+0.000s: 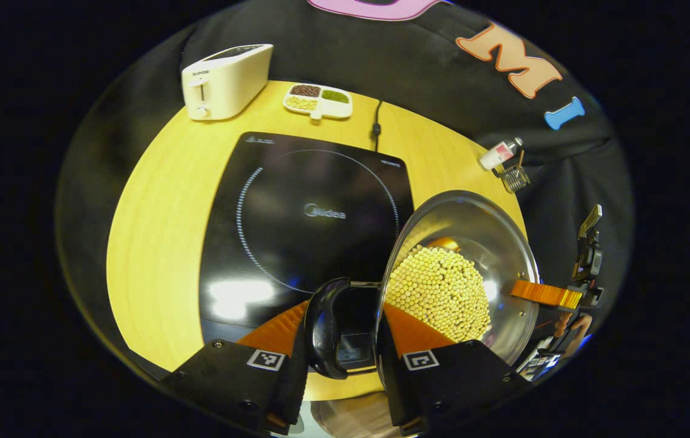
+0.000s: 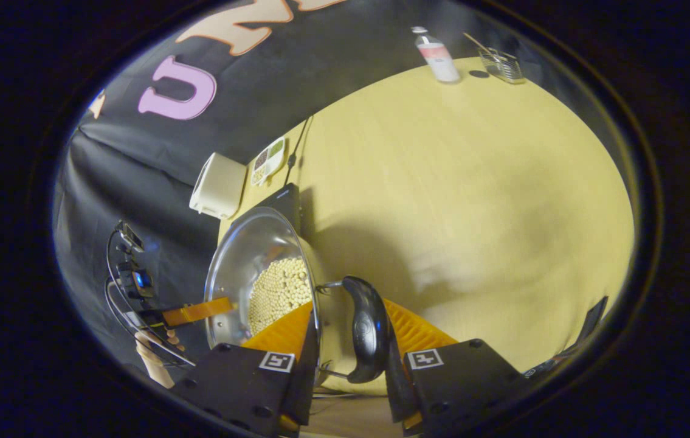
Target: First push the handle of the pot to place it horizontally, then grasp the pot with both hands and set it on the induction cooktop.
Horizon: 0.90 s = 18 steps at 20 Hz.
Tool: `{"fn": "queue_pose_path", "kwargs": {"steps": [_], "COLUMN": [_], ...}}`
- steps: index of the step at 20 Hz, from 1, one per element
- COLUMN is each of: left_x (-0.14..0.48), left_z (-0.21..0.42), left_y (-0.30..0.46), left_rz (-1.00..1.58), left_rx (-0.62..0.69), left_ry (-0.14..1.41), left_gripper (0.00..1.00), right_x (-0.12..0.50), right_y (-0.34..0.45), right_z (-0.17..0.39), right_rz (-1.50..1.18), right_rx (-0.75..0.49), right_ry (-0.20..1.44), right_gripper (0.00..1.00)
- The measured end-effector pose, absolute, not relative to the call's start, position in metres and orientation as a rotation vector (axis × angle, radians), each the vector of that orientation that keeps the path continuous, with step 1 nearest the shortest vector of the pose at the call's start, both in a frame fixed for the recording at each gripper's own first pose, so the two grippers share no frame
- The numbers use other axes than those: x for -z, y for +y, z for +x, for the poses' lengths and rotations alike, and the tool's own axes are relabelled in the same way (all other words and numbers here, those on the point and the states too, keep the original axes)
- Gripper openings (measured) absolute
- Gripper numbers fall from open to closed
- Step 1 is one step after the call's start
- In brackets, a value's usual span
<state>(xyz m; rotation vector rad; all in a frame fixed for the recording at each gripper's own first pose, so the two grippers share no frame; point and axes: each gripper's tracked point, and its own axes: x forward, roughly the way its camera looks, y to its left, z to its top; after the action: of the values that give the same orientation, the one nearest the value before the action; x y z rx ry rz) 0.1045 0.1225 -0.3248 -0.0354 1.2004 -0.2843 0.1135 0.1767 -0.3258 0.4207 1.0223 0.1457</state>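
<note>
A steel pot (image 1: 490, 243) holding a heap of pale round beans (image 1: 439, 292) sits tilted between two handheld grippers, over the near right corner of a black induction cooktop (image 1: 302, 213) on a yellow wooden counter (image 1: 156, 243). In the left gripper view, the left gripper (image 1: 345, 331) has its two fingers closed around the pot's curved black side handle (image 1: 323, 325), one finger on each side and pressing on it. At the far rim of the pot, the other gripper reaches in, with a hand partly visible behind it. In the right gripper view, the right gripper (image 2: 351, 334) likewise pinches the opposite black handle (image 2: 366, 328) between its two fingers, with the pot's open mouth turned to the left of that view. Whether the pot's base touches the cooktop cannot be told. At the back of the counter stand a cream toaster (image 1: 226, 79) and a white divided dish (image 1: 318, 100) holding dark, green and yellow grains. A black power cord (image 1: 376, 125) runs from the cooktop toward the wall. At the right edge of the counter are a small bottle (image 1: 500, 154) and a wire basket (image 1: 514, 177).
</note>
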Motion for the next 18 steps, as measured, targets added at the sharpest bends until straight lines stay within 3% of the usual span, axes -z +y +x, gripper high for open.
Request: {"fn": "queue_pose_path", "kwargs": {"steps": [2,3,4,5,6,7,9,10,11,12,16,17,18], "left_x": [0.32,0.318,0.317,0.315,0.314,0.313,0.312,0.314,0.314,0.315,0.315,0.315,0.314], "left_z": [0.116,0.122,0.129,0.135,0.141,0.147,0.158,0.164,0.171,0.177,0.203,0.208,0.212], "left_y": [0.141,0.148,0.155,0.161,0.167,0.172,0.182,0.186,0.19,0.193,0.205,0.207,0.21], "left_rz": [-0.033,-0.034,-0.033,-0.029,-0.023,-0.016,-0.008,-0.005,-0.004,-0.001,0.008,0.015,0.022], "left_rx": [0.28,0.278,0.275,0.273,0.271,0.272,0.269,0.269,0.266,0.262,0.244,0.24,0.235], "left_ry": [1.184,1.177,1.167,1.159,1.15,1.141,1.128,1.122,1.114,1.107,1.064,1.058,1.052], "left_gripper": [0.58,0.56,0.56,0.56,0.56,0.56,0.55,0.56,0.56,0.55,0.55,0.55,0.55], "right_x": [0.326,0.326,0.327,0.328,0.33,0.332,0.335,0.337,0.339,0.34,0.345,0.346,0.348], "right_y": [0.197,0.207,0.214,0.221,0.228,0.234,0.246,0.251,0.256,0.261,0.277,0.28,0.283], "right_z": [0.122,0.126,0.13,0.135,0.14,0.144,0.154,0.16,0.166,0.173,0.201,0.207,0.211], "right_rz": [0.414,0.414,0.413,0.413,0.412,0.41,0.411,0.414,0.416,0.415,0.417,0.42,0.42], "right_rx": [-0.148,-0.151,-0.151,-0.149,-0.145,-0.143,-0.145,-0.147,-0.15,-0.149,-0.152,-0.152,-0.154], "right_ry": [1.017,1.016,1.014,1.014,1.013,1.013,1.014,1.014,1.01,1.007,0.986,0.982,0.979], "right_gripper": [0.53,0.46,0.53,0.46,0.46,0.53,0.53,0.46,0.46,0.53,0.53,0.45,0.45]}}
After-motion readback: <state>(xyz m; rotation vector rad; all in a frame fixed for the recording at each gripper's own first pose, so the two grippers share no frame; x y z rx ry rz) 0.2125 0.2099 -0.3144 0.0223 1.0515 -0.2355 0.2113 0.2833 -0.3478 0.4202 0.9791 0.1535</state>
